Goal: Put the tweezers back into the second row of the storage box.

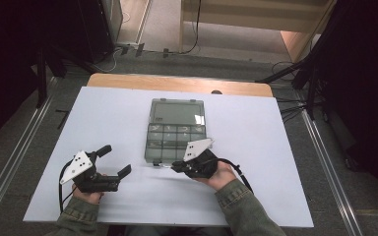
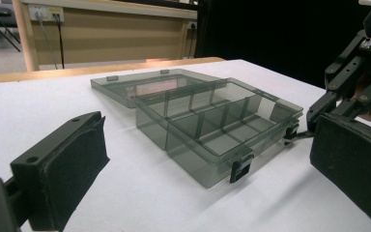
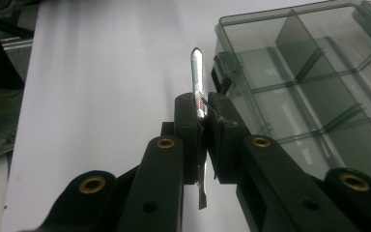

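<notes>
A smoky clear plastic compartment box [image 1: 174,142] lies open in the middle of the white table [image 1: 256,147], its lid [image 1: 177,112] folded flat on the far side. The compartments look empty in the left gripper view, where the box [image 2: 212,121] stands just ahead. My right gripper [image 3: 203,116] is shut on a thin shiny metal strip [image 3: 197,77] that stands on edge, its tip close to the box's front latch [image 3: 222,67]. That gripper [image 1: 177,167] hovers at the box's near right corner. My left gripper [image 1: 115,160] rests open to the left of the box, with nothing between its jaws.
Bare white table [image 1: 128,206] lies in front of both hands and to either side of the box. A wooden strip [image 1: 177,82] edges the table's far side. Beyond it are floor cables and dark stands.
</notes>
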A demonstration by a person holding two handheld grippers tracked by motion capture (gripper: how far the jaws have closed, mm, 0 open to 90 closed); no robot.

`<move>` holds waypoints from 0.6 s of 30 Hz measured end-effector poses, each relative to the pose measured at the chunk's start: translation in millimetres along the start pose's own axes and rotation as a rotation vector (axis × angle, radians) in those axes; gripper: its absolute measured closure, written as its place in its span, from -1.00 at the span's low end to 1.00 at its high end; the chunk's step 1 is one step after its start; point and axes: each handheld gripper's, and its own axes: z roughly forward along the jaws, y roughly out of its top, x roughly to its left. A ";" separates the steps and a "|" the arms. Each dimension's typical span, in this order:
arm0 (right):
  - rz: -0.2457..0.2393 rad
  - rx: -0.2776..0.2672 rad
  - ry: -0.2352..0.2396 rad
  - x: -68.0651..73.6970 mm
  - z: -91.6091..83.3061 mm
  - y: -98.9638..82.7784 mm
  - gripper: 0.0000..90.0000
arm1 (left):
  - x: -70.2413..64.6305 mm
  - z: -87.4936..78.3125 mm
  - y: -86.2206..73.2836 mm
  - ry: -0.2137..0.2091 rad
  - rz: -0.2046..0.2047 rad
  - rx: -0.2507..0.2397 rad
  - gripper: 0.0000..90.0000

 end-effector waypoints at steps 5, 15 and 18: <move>0.011 -0.023 -0.022 -2.4 -4.2 -0.3 0.89 | 0.2 0.1 -0.1 -0.001 -0.001 0.000 -1.00; 0.037 -0.067 -0.112 -8.9 -14.1 -2.8 0.89 | 0.2 0.2 -0.1 -0.002 0.000 0.002 -1.00; 0.046 -0.076 -0.140 -12.2 -16.2 -4.5 0.89 | 0.3 0.2 -0.1 -0.002 -0.001 0.003 -1.00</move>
